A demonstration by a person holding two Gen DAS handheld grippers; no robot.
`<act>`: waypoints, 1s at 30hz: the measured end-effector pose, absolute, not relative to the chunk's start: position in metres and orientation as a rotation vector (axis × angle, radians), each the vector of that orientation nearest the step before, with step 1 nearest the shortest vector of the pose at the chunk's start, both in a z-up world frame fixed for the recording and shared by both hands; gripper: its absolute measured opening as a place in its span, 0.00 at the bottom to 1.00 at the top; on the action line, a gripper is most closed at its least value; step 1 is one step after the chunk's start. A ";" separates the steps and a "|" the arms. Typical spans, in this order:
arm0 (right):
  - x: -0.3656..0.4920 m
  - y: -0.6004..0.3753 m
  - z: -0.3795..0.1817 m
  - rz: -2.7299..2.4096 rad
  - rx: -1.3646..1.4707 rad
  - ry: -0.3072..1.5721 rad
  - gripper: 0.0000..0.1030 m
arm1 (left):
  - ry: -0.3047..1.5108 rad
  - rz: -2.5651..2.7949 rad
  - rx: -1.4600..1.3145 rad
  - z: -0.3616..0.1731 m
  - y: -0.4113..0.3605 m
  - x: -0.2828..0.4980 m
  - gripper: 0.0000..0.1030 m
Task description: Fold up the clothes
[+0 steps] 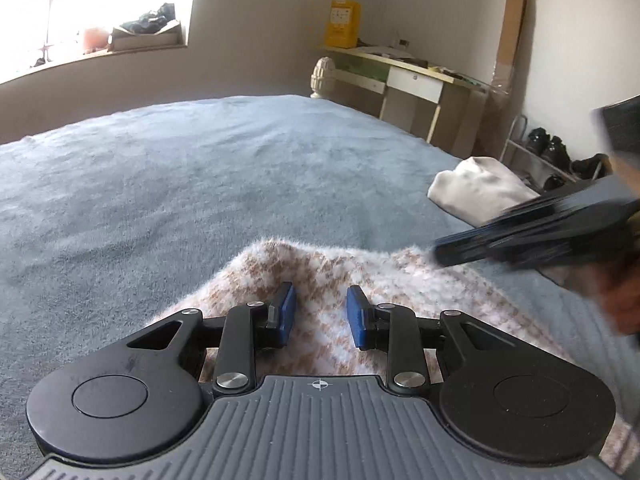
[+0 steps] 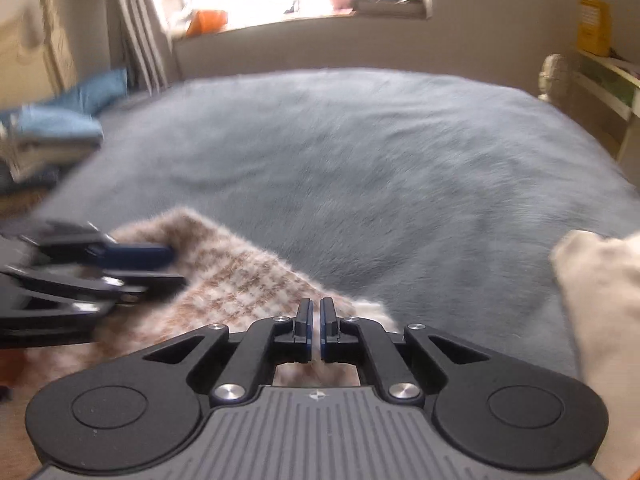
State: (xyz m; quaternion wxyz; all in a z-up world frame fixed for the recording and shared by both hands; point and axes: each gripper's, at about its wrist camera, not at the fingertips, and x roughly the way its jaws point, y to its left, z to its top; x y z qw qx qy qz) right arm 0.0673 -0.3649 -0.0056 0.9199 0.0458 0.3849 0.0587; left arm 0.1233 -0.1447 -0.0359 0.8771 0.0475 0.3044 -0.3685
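Bedroom with a wide bed (image 1: 200,168) under a fuzzy blue-grey blanket, bright window (image 1: 100,12) at upper left of the left wrist view, cluttered desk (image 1: 412,76) and yellow box (image 1: 342,22) at upper right, shoe rack (image 1: 548,152) at the right edge. Fuzzy brown-and-white checked sweater (image 1: 320,280) spread on the near edge of the bed, low centre in both views. Left tongs (image 1: 321,312) over the sweater, blue pads parted by a narrow gap with knit showing between them, pressing on nothing visible. Right tongs (image 2: 316,328) nearly closed, pads almost touching over the sweater's near right corner; hard to tell through the blur whether a thin edge of knit is pinched there. White garment (image 1: 476,196) bunched at right, apart from the sweater. Stack of folded clothes (image 2: 52,136), blue on top, at the left edge of the right wrist view.
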 end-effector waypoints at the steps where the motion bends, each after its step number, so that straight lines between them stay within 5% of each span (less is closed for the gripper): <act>1: 0.053 -0.373 0.002 0.123 0.125 0.791 0.04 | 0.630 -0.766 0.104 -0.036 -0.145 0.123 0.27; 3: 0.025 -0.390 0.015 0.145 0.215 0.817 0.20 | 0.624 -0.764 0.106 -0.037 -0.148 0.125 0.27; 4: 0.010 -0.398 0.019 0.158 0.267 0.837 0.39 | 0.624 -0.763 0.105 -0.038 -0.148 0.126 0.27; 7: -0.033 -0.407 0.017 0.180 0.424 0.901 0.43 | 0.618 -0.754 0.107 -0.040 -0.151 0.127 0.27; 10: -0.069 -0.406 -0.003 0.150 0.573 0.966 0.62 | 0.602 -0.738 0.122 -0.041 -0.154 0.124 0.28; 17: -0.104 -0.384 -0.038 0.093 0.712 1.041 0.67 | 0.581 -0.720 0.145 -0.040 -0.155 0.120 0.28; 21: -0.106 -0.379 -0.046 0.055 0.746 1.009 0.60 | 0.567 -0.708 0.159 -0.039 -0.155 0.117 0.28; 23: -0.108 -0.377 -0.045 0.023 0.735 1.002 0.32 | 0.565 -0.705 0.158 -0.037 -0.154 0.115 0.28; 25: -0.112 -0.374 -0.036 0.019 0.712 0.975 0.20 | 0.567 -0.702 0.151 -0.035 -0.152 0.113 0.28; 30: -0.107 -0.356 -0.034 -0.019 0.563 0.974 0.16 | 0.556 -0.700 0.145 -0.036 -0.151 0.108 0.28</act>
